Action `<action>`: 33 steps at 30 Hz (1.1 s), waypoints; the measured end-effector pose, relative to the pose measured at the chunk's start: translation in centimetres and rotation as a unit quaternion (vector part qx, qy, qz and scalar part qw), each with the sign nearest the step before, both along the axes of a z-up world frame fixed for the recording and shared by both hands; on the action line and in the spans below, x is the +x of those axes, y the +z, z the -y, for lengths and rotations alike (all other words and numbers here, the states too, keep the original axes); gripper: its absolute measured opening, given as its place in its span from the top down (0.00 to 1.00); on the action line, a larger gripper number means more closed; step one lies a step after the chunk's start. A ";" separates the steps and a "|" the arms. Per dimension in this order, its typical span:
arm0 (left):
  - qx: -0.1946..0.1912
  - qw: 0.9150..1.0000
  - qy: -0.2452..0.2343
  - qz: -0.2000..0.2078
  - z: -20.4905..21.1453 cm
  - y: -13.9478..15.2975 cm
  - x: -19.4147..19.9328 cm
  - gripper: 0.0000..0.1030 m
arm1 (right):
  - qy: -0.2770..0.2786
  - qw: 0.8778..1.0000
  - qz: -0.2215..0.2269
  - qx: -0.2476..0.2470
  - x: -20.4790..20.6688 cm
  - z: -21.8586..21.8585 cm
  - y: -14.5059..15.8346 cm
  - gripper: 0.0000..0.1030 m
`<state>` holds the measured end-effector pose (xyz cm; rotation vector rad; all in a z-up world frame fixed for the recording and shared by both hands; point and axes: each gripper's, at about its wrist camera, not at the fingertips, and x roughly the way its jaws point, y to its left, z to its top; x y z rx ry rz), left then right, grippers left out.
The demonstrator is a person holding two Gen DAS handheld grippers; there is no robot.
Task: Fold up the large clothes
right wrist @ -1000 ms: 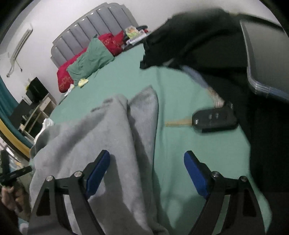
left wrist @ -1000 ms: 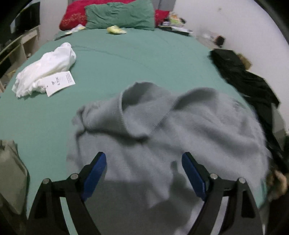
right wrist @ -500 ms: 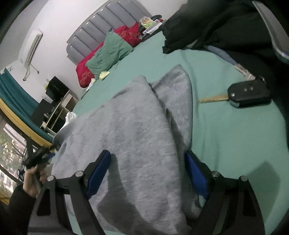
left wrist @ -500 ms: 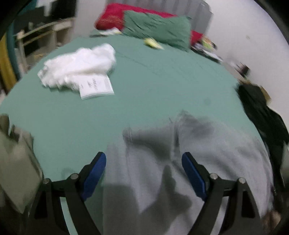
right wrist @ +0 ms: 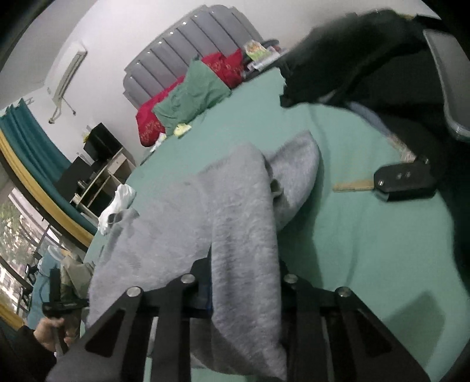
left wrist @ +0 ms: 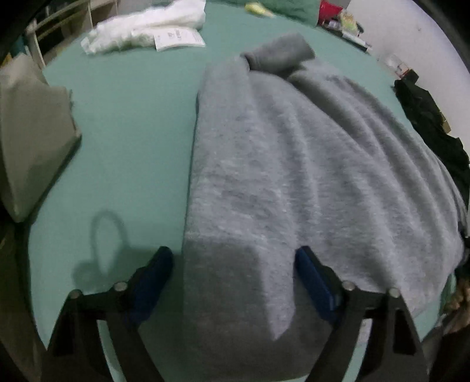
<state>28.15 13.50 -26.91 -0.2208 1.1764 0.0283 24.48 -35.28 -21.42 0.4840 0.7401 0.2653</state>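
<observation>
One grey sweater lies on the green bedsheet, spread from the near edge toward the far side, with its straight folded edge on the left and a bunched cuff or collar at the far end. Your left gripper straddles the near hem: jaws wide apart, blue pads either side of the fabric, nothing clamped. Left pad sits over bare sheet just beside the sweater edge, right pad over the knit.

Your right gripper has its jaws drawn in tight on a fold of the same sweater; the cloth rises from the sheet into the jaws and drapes over the near side. You can't see the pads themselves, fabric covers them.

Outward from there: a black car key fob with its blade out lies on the sheet right of the sweater, apart from it. Dark clothing is piled at the far right. A white garment with a paper tag sits far left. An olive-grey cloth hangs at the left edge. Far end of the bed: green pillow, red pillow, grey padded headboard. Your left hand shows at lower left in the right wrist view.
</observation>
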 end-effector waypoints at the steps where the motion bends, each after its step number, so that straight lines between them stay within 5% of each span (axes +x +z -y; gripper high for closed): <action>1: -0.013 1.000 -0.011 0.005 0.3 0.3 -0.3 0.66 | 0.000 1.000 0.005 -0.010 -0.4 -0.2 0.5 0.80; 2: -0.018 1.000 -0.019 0.009 0.8 0.9 -0.6 0.81 | -0.002 1.000 0.008 -0.020 -0.9 -0.3 0.9 0.80; 4: 0.004 1.000 -0.019 0.023 1.5 2.3 -1.6 0.85 | -0.012 0.999 0.016 -0.027 -2.0 -0.3 1.5 0.81; 10: -0.042 0.997 0.021 0.060 0.4 6.3 -5.5 0.87 | -0.020 1.000 0.014 0.001 -6.1 0.9 2.8 0.81; 15: -0.046 0.999 0.003 0.023 0.6 5.4 -8.3 0.86 | -0.040 0.996 -0.041 0.066 -8.8 3.8 0.6 0.81; 19: -0.039 0.998 0.039 0.002 0.3 4.1 -7.9 0.70 | -0.050 0.988 -0.090 0.115 -7.7 5.1 -2.2 0.72; 20: -0.039 0.998 0.048 0.024 0.1 5.0 -7.8 0.63 | -0.055 0.988 -0.088 0.113 -7.7 5.2 -2.1 0.68; 22: -0.043 0.995 0.047 0.081 1.0 7.6 -7.8 0.41 | -0.074 0.990 -0.073 0.094 -7.8 5.5 -1.3 0.35; 24: -0.034 0.991 0.034 0.128 2.9 9.7 -7.2 0.22 | -0.083 0.990 -0.062 0.096 -7.5 5.8 -1.1 0.32; 28: -0.014 0.988 -0.060 0.144 9.3 10.3 -3.9 0.20 | -0.068 0.988 -0.084 0.113 -5.9 5.6 -2.4 0.32; 33: -0.029 0.989 -0.083 0.123 14.5 8.2 -0.1 0.20 | -0.041 0.993 -0.087 0.070 -4.6 3.8 -2.1 0.32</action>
